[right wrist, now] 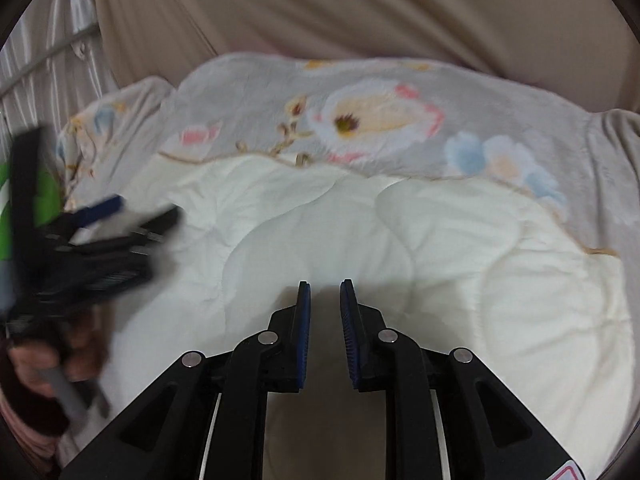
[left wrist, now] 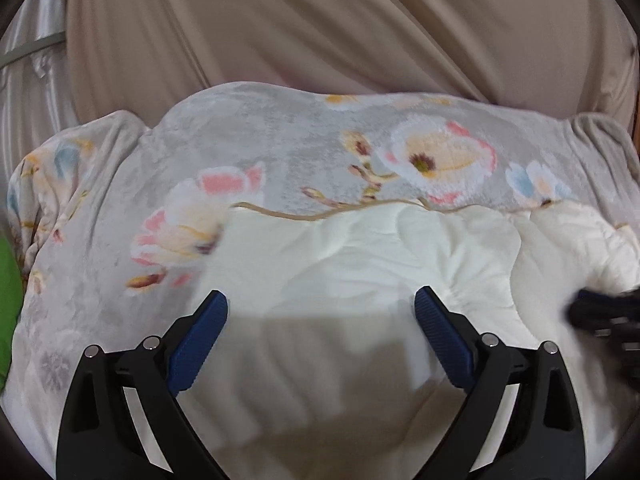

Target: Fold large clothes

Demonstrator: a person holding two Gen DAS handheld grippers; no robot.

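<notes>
A thick quilt lies spread before me. Its grey floral side [left wrist: 280, 152] faces up at the back, and its cream quilted underside [left wrist: 360, 264] is folded over it in front, with a tan piped edge between them. My left gripper [left wrist: 322, 304] is wide open and empty above the cream part. My right gripper [right wrist: 324, 292] hovers over the cream underside [right wrist: 400, 248] with its jaws a narrow gap apart and nothing between them. The floral side [right wrist: 380, 120] lies behind. The left gripper [right wrist: 104, 220] shows blurred at the left of the right wrist view.
A beige draped cloth [left wrist: 320, 20] hangs behind the quilt. Shiny white fabric with a grey rail [left wrist: 32, 52] is at the far left. Something bright green [left wrist: 8, 300] lies at the left edge. The right gripper's blurred body [left wrist: 604, 312] intrudes at the right.
</notes>
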